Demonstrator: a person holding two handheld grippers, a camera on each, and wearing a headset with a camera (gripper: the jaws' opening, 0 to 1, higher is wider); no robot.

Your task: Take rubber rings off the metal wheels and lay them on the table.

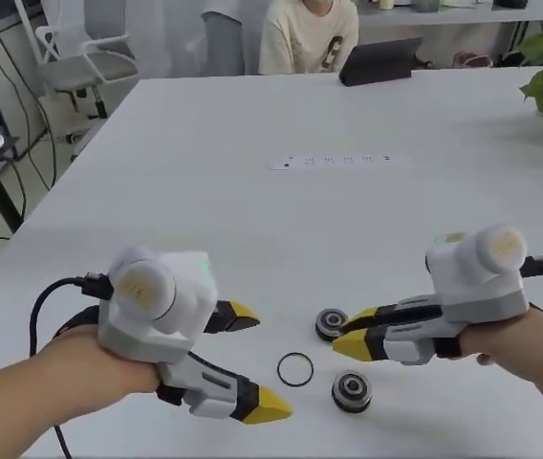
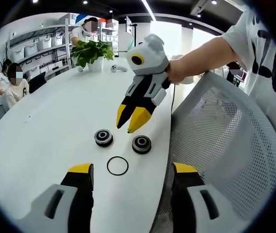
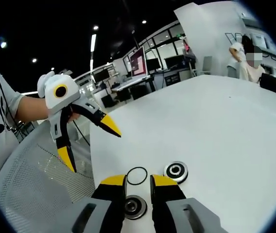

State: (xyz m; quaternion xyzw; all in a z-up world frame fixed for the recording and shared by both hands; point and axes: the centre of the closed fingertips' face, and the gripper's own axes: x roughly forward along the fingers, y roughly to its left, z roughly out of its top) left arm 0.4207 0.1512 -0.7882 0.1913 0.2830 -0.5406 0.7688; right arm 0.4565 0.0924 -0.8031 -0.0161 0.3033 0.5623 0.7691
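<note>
Two grippers face each other over a white table (image 1: 252,191), with a thin black ring (image 1: 295,369) lying flat between them, bare tabletop showing through its loop. The left gripper (image 1: 257,361) has its yellow-tipped jaws spread wide and holds nothing. In the left gripper view the ring (image 2: 117,166) sits just ahead of those jaws, between them and touching neither.

The right gripper (image 1: 353,333) has its jaws drawn narrow, a small gap left between them and nothing clamped. One wheel (image 1: 331,323) lies right at its tips, and whether they touch it cannot be told. The other wheel (image 1: 352,391) lies beside the jaws, toward the table edge.

In the right gripper view the ring (image 3: 137,175) lies just past the tips, and the other wheel (image 3: 135,206) shows through the gap between the jaws.

Both wheels lie flat, round and dark-rimmed with grey metal hubs, apart from each other and from the ring.
</note>
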